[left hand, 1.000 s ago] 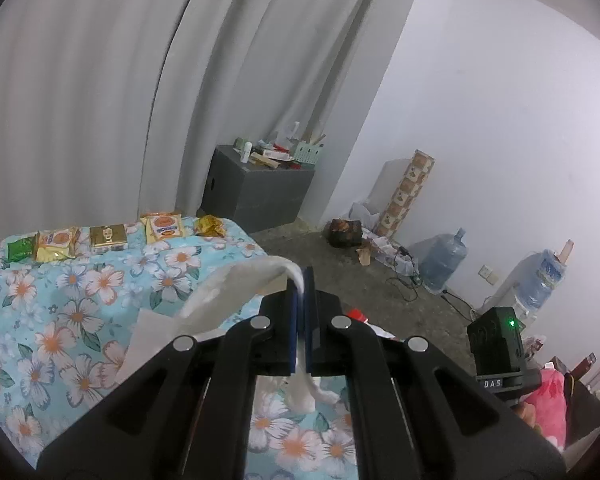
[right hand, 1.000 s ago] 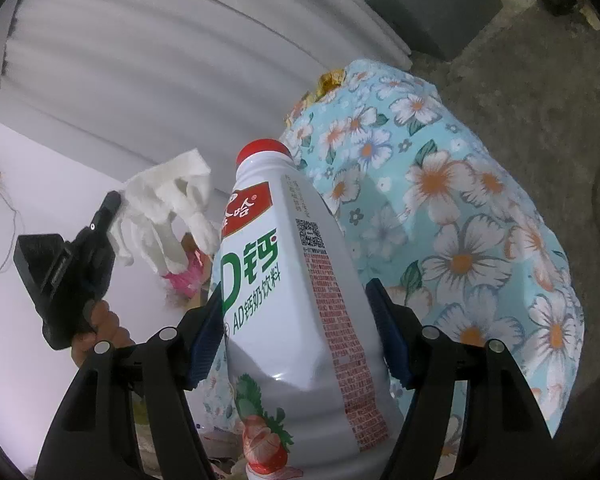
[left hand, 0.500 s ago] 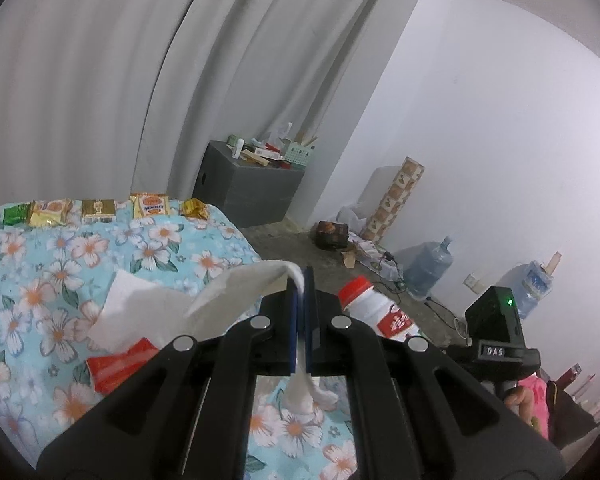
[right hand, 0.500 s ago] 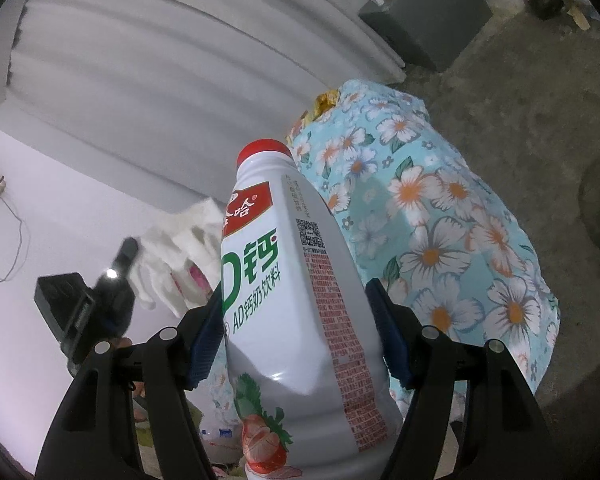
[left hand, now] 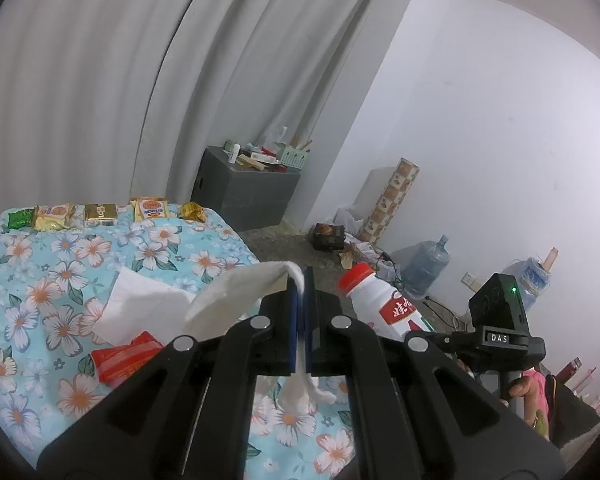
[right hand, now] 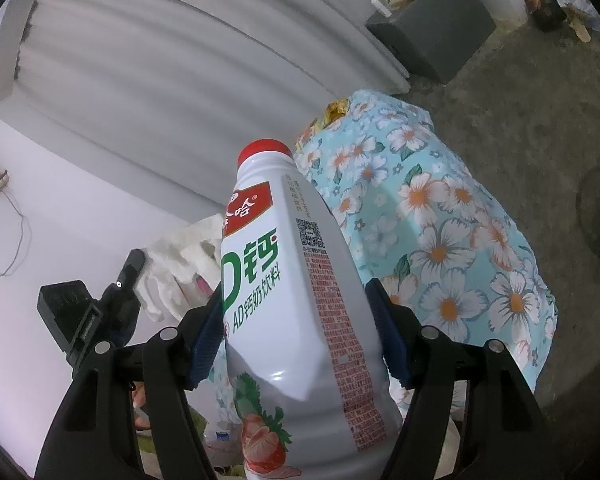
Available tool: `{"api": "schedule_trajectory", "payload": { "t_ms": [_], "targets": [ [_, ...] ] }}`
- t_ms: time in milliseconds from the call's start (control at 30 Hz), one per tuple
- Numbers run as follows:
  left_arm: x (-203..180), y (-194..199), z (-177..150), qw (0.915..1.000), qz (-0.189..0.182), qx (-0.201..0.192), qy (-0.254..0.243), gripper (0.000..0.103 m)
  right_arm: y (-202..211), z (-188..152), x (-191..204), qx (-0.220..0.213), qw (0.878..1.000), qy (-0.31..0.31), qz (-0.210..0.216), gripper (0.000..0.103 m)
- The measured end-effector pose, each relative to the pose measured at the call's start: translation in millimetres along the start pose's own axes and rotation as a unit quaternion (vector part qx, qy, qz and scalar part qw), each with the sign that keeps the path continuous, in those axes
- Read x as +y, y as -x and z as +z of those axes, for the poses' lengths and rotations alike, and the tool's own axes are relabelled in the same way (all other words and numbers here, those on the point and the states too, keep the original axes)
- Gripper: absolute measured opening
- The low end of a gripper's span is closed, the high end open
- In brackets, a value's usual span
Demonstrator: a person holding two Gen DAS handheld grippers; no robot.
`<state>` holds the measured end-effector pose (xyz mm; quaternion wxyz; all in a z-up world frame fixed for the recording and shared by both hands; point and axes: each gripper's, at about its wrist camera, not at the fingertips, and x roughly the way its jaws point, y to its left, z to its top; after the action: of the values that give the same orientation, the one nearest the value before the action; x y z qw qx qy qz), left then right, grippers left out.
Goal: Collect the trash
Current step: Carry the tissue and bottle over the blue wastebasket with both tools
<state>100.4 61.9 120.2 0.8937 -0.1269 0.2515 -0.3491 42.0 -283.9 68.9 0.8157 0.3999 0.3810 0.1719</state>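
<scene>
The left gripper (left hand: 301,280) has its jaws pressed together on a white tissue (left hand: 236,292). The paper billows out toward 10 o'clock from the pads, and a twisted tail of it hangs below them toward 6 o'clock. Under the gripper lies a bed with a flowered blue cover (left hand: 60,264). On the cover, at about 8 o'clock from the fingertips, a red wrapper (left hand: 124,356) lies partly under the spread tissue. A row of snack packets (left hand: 100,214) sits along the far edge of the bed, at 10 o'clock.

The right gripper (right hand: 296,312) is clamped on a white drink bottle (right hand: 284,280) with a red cap, its blue pads (right hand: 384,332) pressing the bottle's body on both sides, jaws held wide by its girth. The bottle stands nearly upright between them, cap toward 12 o'clock, clear of the bed. In the left wrist view the same bottle shows at 3 o'clock, beside the left gripper's fingers.

In the right wrist view the left gripper and its tissue appear at 9 o'clock, with a bit of the person's hand (right hand: 140,396) below.
</scene>
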Motion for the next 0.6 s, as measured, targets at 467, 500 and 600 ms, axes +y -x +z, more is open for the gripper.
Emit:
{"api": "schedule_trajectory", "payload": {
  "t_ms": [467,500,600],
  "targets": [
    [-41.4,-27.5,7.9,0.9957,-0.074,0.053,-0.012,0.001,51.5,-1.8,-29.6,-0.068,0.997,-0.026,-0.026,0.066],
    [-45.8,-38.3,8.1,0.9939,-0.086,0.067,-0.009,0.001,59.4,-2.1,-35.1,-0.078,0.996,-0.032,-0.031,0.066],
    [-59.1,-65.3,7.3,0.989,-0.107,0.101,-0.01,0.001,76.9,-3.4,-48.2,-0.098,0.993,-0.048,-0.043,0.066]
  ]
}}
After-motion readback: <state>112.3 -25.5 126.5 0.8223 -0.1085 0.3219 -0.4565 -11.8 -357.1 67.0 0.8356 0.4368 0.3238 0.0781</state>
